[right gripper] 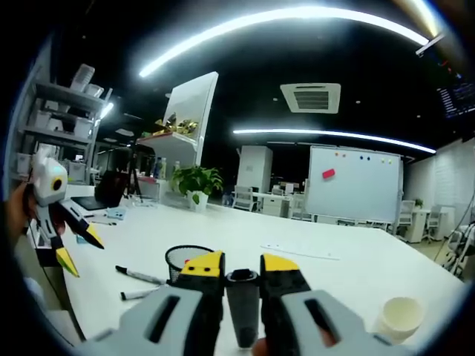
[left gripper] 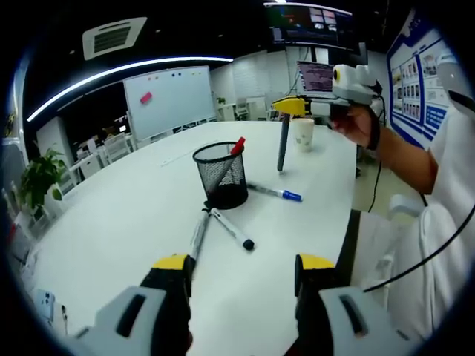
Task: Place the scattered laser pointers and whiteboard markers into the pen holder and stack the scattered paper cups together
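Note:
A black mesh pen holder (left gripper: 221, 174) stands on the white table (left gripper: 119, 222) with a red-capped marker (left gripper: 237, 145) in it. Beside it lie a blue-capped marker (left gripper: 276, 193), a black-capped marker (left gripper: 232, 228) and a grey pen (left gripper: 199, 234). My left gripper (left gripper: 243, 263) is open, low over the near table. My right gripper (left gripper: 297, 105), held up past the holder, is shut on a dark marker (left gripper: 283, 142) that hangs downward. In the right gripper view that marker (right gripper: 243, 297) sits between the jaws of my right gripper (right gripper: 243, 265), above the holder (right gripper: 184, 259). The left gripper (right gripper: 80, 249) is at the left, open.
A paper cup (left gripper: 303, 133) stands on the far side of the table and appears as the paper cup (right gripper: 399, 317) at lower right. Two markers (right gripper: 137, 276) lie left of the holder. A person's hand and arm (left gripper: 393, 152) hold the right gripper. A whiteboard (left gripper: 169, 96) stands behind.

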`<action>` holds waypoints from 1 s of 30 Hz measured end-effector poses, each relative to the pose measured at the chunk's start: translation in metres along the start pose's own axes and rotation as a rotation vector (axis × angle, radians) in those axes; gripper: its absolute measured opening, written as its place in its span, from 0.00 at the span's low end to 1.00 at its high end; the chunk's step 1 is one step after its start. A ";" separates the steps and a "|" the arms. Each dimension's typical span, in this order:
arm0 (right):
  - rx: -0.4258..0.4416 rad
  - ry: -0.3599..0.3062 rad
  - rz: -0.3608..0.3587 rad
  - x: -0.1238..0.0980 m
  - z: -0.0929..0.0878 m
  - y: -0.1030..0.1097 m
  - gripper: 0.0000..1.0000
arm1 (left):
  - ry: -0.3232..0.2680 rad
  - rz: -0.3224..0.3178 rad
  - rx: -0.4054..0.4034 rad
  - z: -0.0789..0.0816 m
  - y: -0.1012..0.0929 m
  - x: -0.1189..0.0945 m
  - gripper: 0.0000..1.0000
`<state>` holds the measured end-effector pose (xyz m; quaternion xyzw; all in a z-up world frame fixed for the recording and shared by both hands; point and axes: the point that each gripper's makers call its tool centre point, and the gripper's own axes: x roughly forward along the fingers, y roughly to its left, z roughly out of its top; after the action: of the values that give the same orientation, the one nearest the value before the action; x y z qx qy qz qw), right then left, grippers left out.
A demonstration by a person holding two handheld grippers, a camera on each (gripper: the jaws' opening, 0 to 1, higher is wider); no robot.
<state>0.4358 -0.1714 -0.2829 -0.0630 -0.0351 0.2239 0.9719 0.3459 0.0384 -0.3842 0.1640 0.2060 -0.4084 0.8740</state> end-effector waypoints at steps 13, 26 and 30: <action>-0.001 -0.006 0.013 0.006 0.010 0.002 0.18 | -0.002 -0.006 0.006 0.002 -0.001 0.001 0.57; 0.007 -0.016 0.027 0.012 0.018 0.004 0.18 | 0.000 -0.011 0.005 0.002 -0.001 0.003 0.57; 0.006 -0.022 0.031 0.013 0.020 0.005 0.18 | 0.001 -0.012 0.003 0.001 -0.002 0.004 0.57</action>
<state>0.4428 -0.1588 -0.2638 -0.0580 -0.0439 0.2398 0.9681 0.3470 0.0345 -0.3857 0.1644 0.2068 -0.4139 0.8711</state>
